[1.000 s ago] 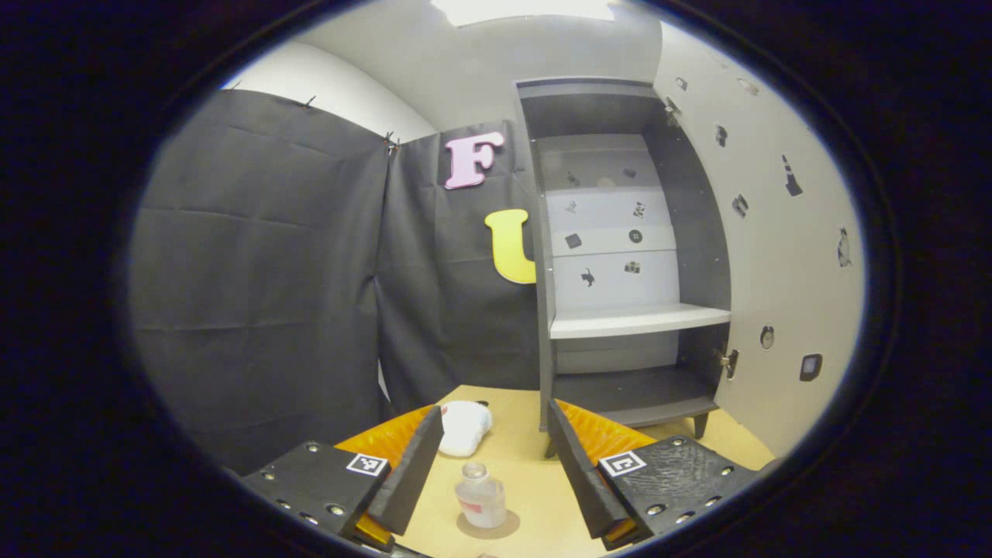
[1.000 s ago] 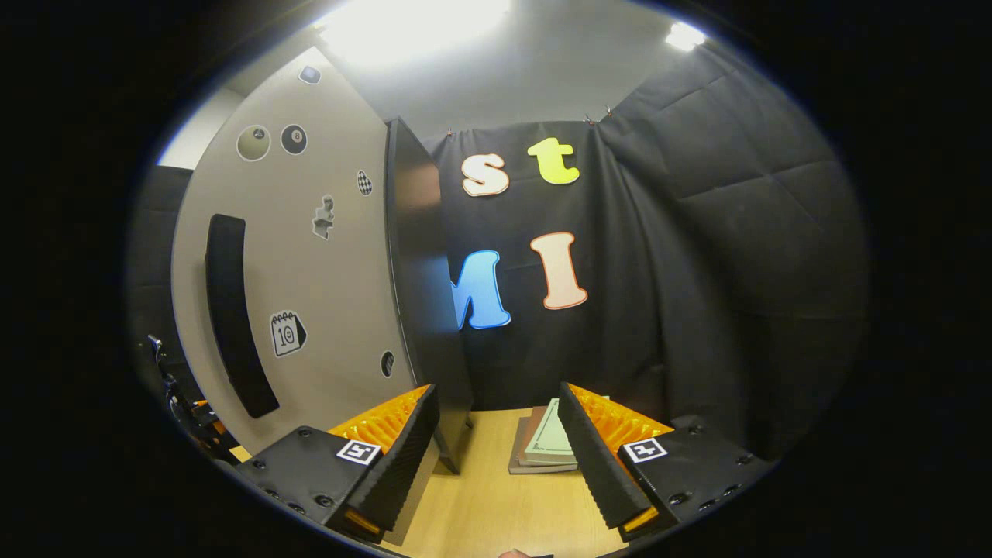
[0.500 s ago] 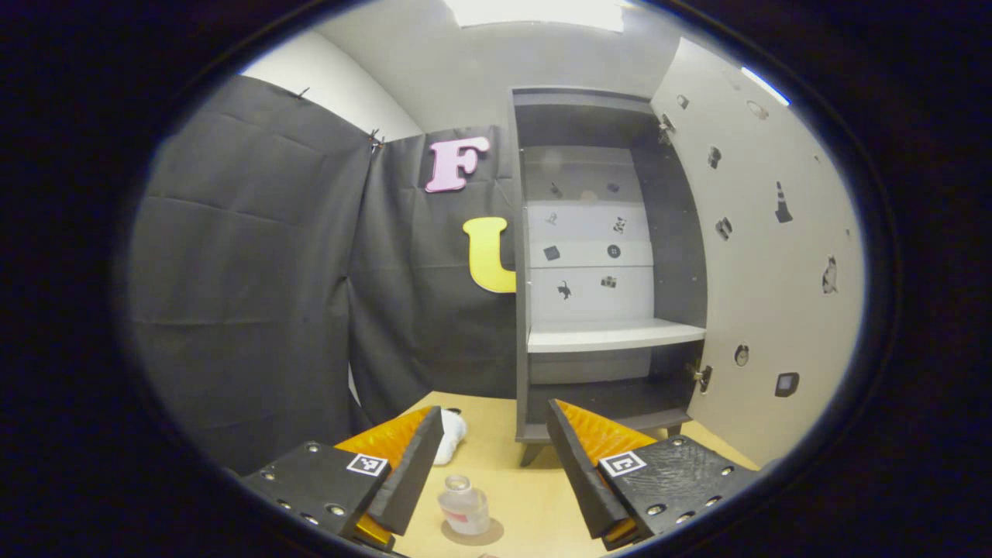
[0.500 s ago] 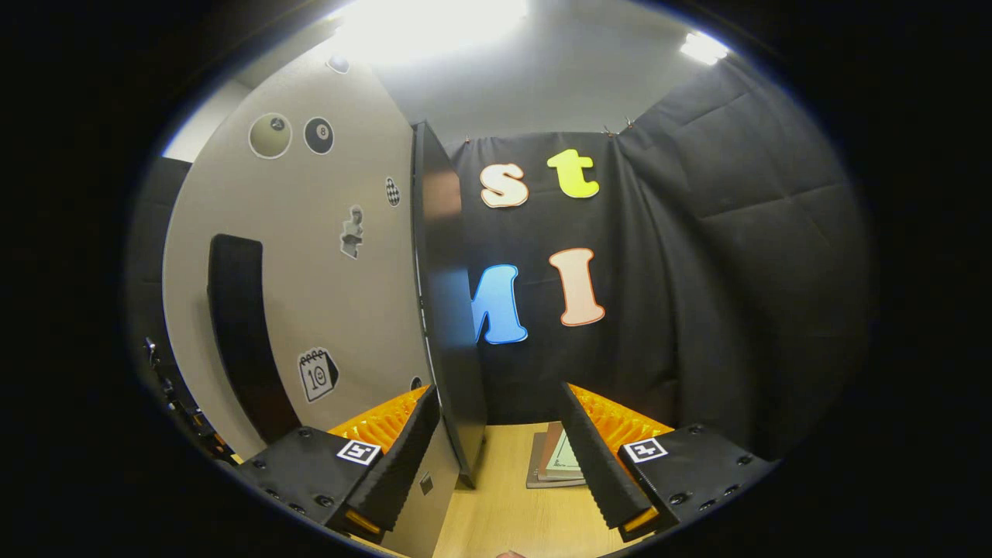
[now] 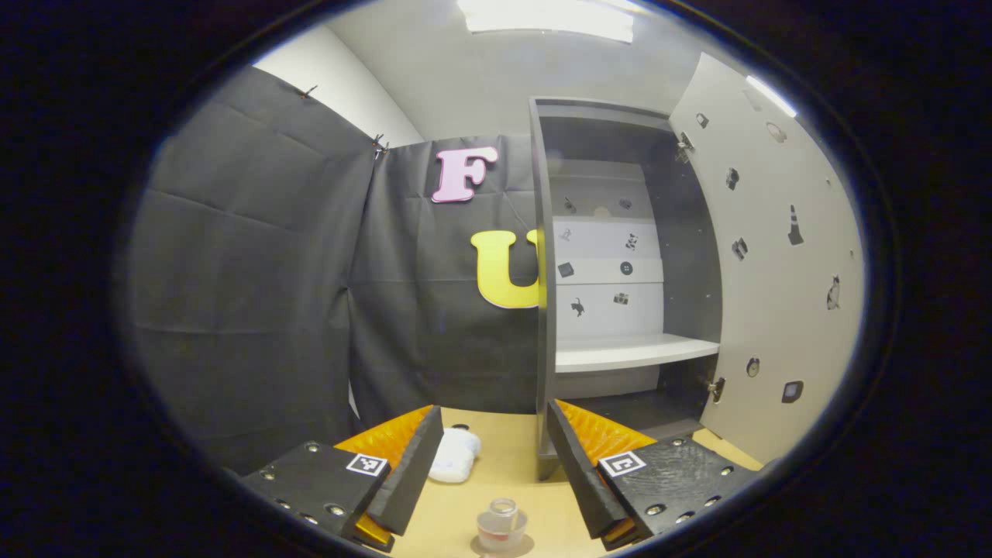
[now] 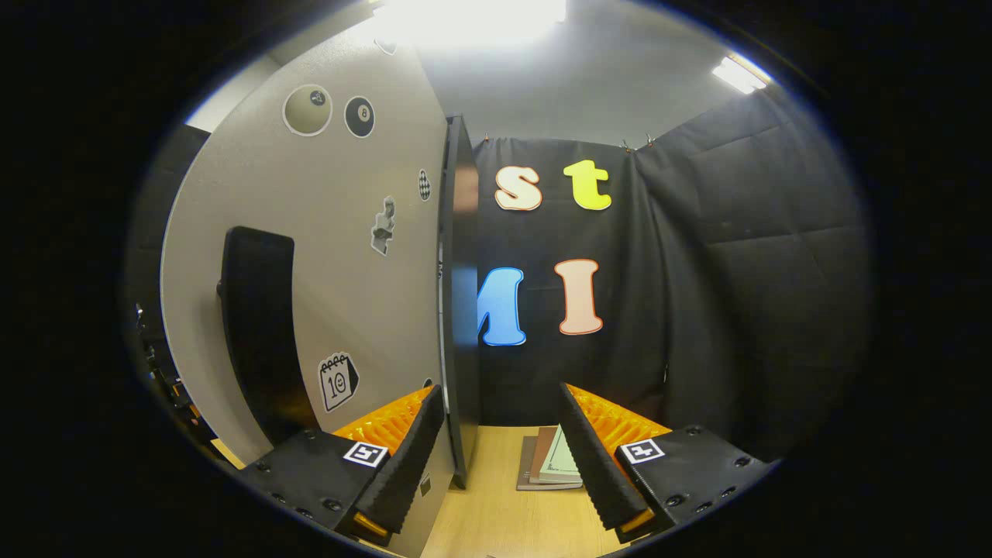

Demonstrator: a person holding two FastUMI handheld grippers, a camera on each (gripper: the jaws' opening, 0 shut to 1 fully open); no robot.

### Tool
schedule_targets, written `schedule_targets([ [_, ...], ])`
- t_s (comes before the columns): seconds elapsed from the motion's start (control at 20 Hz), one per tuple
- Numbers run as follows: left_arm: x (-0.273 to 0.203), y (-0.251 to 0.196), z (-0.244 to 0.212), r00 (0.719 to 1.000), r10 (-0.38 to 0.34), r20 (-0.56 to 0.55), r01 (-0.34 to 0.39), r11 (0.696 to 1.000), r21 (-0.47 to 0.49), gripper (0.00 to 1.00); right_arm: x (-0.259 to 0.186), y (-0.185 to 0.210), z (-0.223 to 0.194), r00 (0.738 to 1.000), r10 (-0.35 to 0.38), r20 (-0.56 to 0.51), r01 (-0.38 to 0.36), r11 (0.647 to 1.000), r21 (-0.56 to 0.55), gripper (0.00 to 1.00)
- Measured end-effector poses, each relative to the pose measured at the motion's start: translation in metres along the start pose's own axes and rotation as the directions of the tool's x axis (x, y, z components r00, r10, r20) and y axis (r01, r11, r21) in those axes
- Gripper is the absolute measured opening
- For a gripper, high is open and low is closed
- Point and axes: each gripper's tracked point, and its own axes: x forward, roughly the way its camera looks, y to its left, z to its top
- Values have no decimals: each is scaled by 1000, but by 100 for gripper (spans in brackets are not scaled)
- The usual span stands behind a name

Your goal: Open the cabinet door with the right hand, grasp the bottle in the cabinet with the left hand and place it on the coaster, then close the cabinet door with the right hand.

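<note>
A small clear bottle [image 5: 500,525] stands upright on a round coaster [image 5: 522,545] on the wooden table, low in the left gripper view. My left gripper [image 5: 494,411] is open above and behind it, touching nothing. Beyond stands the dark cabinet [image 5: 542,310] with a white shelf [image 5: 632,353], its pale door [image 5: 775,263] swung wide to the right. In the right gripper view the door [image 6: 341,256] carries a dark handle [image 6: 260,325]. Its free edge [image 6: 463,310] stands between the fingers of my open right gripper [image 6: 502,391], close to the left finger.
A white crumpled object [image 5: 457,456] lies on the table left of the cabinet's foot. A stack of books [image 6: 550,465] lies on the table past the door's edge. Black cloth walls close in the booth on both sides.
The left gripper has drawn back, so the bottle sits lower in its view. The right gripper has come nearer the door, whose edge now stands more upright between its fingers.
</note>
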Motion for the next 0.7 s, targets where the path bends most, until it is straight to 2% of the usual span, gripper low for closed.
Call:
schedule_targets([
  [0.3,11,25,-7,1000,1,-9,-1,1000,-12,82,7,62,1,993,118,17,-118,993,-5,93],
  [0.7,1,56,-9,999,34,-2,-34,999,-32,82,20,112,0,972,232,23,-232,973,5,93],
])
